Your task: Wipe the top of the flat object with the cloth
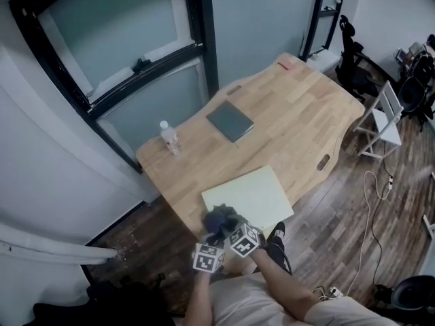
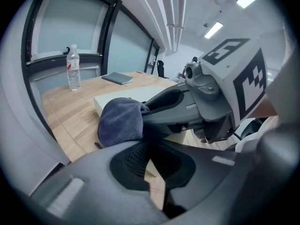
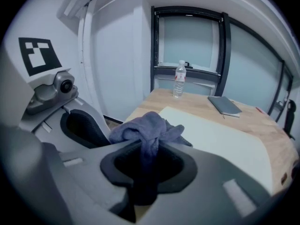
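A pale yellow-green flat board [image 1: 255, 192] lies on the wooden table [image 1: 299, 107] near its front edge. A dark blue-grey cloth [image 1: 221, 218] sits bunched on the board's near left corner. My right gripper [image 1: 225, 227] is shut on the cloth [image 3: 147, 125], which runs down between its jaws [image 3: 151, 150] over the board [image 3: 220, 139]. My left gripper [image 1: 212, 242] hovers just left of it, jaws nearly together with nothing between them [image 2: 149, 146]. From the left gripper view the cloth [image 2: 121, 121] hangs at the right gripper's tips, over the board's edge [image 2: 136, 93].
A clear water bottle [image 1: 168, 136] stands at the table's far left corner. A grey notebook [image 1: 230, 120] lies mid-table, and a small red item [image 1: 285, 63] at the far edge. A white chair [image 1: 380, 121] and office chairs stand to the right; glass walls run behind the table.
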A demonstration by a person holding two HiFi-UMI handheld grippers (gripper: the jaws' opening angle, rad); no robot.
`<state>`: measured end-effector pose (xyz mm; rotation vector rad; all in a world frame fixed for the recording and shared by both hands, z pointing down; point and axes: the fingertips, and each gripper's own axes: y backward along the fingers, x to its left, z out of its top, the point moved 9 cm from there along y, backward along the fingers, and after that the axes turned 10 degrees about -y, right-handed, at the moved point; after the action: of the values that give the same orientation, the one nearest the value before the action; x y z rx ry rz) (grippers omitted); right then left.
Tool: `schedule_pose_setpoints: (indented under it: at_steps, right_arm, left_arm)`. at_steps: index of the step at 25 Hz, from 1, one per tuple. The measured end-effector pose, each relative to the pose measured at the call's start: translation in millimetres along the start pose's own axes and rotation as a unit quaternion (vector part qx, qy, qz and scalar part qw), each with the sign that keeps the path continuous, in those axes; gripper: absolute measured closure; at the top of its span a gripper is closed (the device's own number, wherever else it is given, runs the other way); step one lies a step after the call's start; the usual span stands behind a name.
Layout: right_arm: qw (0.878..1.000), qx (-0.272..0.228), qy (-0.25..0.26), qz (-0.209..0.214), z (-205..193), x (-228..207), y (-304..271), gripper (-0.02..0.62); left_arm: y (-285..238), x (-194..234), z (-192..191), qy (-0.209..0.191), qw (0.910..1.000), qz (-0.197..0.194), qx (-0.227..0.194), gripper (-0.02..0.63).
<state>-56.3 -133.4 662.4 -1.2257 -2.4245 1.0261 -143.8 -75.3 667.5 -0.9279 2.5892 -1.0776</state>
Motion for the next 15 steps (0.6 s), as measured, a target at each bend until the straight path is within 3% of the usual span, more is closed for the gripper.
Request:
schedule_pose_setpoints:
  at_steps: [7,15]
  right_arm:
    - [0.999,-0.008,-0.019,-0.027,-4.0,-9.2,5.9,0.511]
    - [0.997,-0.004,-0.043,-0.065,-18.4,-42.2,25.2,0.511]
  left_arm:
    - [0.8,-1.3,2.3,-0.013,0.9999,0.011,0.004,0.598]
    - [2.0,-3.2,-0.3,0.000,1.0000,0.004,0.002,0.599]
